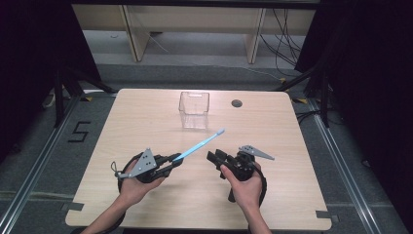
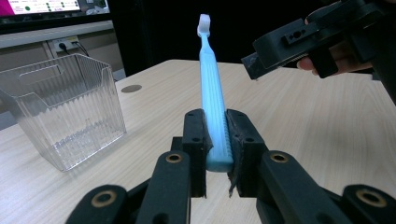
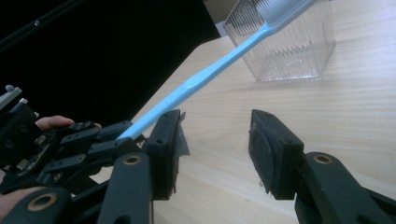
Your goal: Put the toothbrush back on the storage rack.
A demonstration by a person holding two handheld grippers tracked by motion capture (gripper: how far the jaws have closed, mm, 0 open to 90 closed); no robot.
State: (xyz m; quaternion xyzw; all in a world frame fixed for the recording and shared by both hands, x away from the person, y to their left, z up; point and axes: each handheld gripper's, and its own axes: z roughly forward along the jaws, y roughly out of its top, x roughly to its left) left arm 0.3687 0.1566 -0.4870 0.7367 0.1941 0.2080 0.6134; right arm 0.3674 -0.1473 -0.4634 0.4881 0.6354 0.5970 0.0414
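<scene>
A light blue toothbrush [image 1: 202,144] with a white head is held by its handle end in my left gripper [image 1: 176,159], which is shut on it. The brush slants up and to the right above the table. In the left gripper view the toothbrush [image 2: 212,98] rises from between the two black pads, head uppermost. My right gripper [image 1: 213,157] hovers just right of the brush, open, with nothing between its pads. In the right gripper view the toothbrush [image 3: 210,74] crosses above the left pad [image 3: 166,149], and my right gripper [image 3: 217,156] stands wide. A clear ribbed plastic box [image 1: 194,109] stands behind.
The clear box [image 2: 65,112] is open-topped and holds nothing. A round cable hole [image 1: 236,103] sits in the wooden table [image 1: 146,112] at its right rear. Dark curtains flank the table, and floor with cables lies beyond the far edge.
</scene>
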